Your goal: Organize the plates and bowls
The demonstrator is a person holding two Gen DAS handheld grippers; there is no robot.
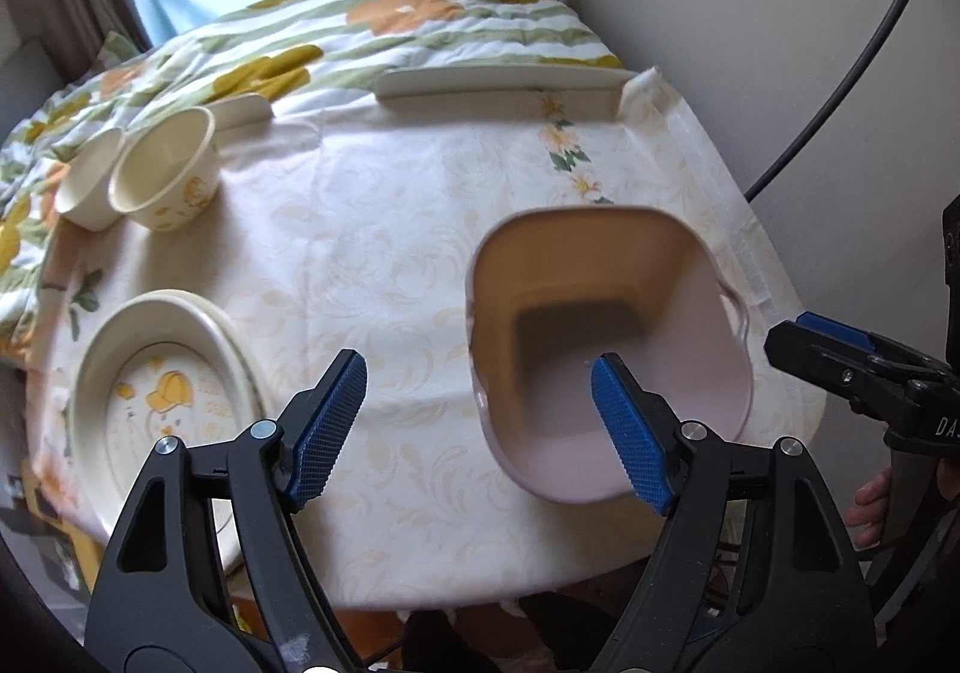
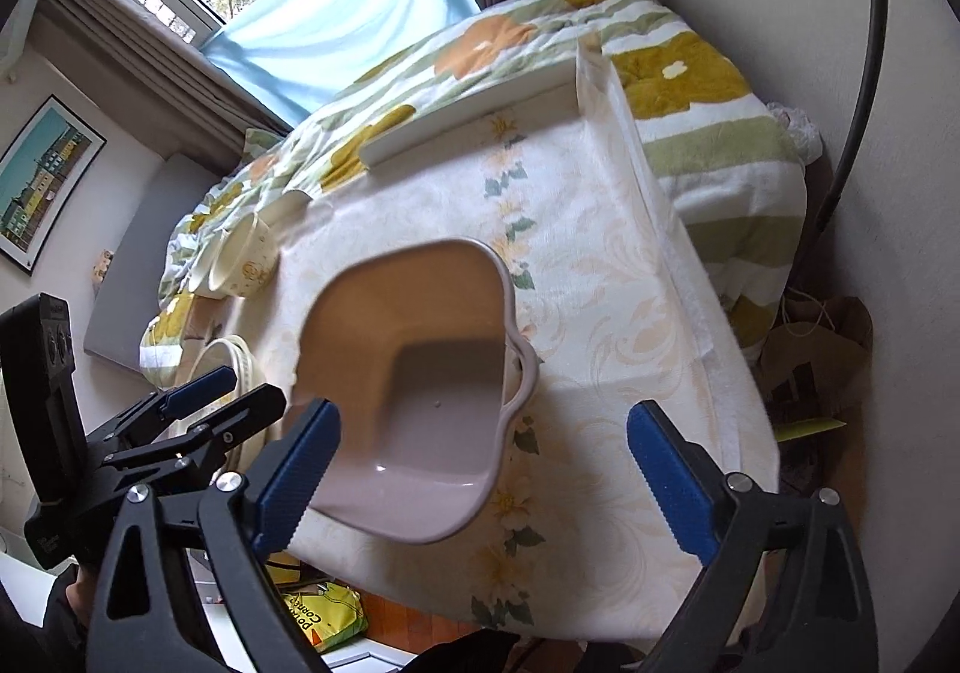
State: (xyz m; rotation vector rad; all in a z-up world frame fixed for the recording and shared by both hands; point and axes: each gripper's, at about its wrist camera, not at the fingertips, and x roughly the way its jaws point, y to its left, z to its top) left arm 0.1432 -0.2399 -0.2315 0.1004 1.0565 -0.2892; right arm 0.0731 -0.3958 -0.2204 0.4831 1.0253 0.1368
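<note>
A pink plastic basin (image 1: 606, 337) stands empty on the table's right part; it also shows in the right wrist view (image 2: 414, 391). Stacked cream plates (image 1: 162, 391) with an orange print lie at the left front. Two cream bowls (image 1: 162, 175) stand at the far left, also seen in the right wrist view (image 2: 240, 259). My left gripper (image 1: 480, 427) is open and empty, hovering above the table between plates and basin. My right gripper (image 2: 480, 475) is open and empty, above the basin's near right side; it shows in the left wrist view (image 1: 840, 355).
The table (image 1: 372, 253) has a pale flowered cloth. A bed with a flowered quilt (image 1: 336, 31) lies behind it. A white wall (image 1: 750, 43) is at the right with a black cable (image 1: 852, 73). Bags (image 2: 810, 367) lie on the floor right of the table.
</note>
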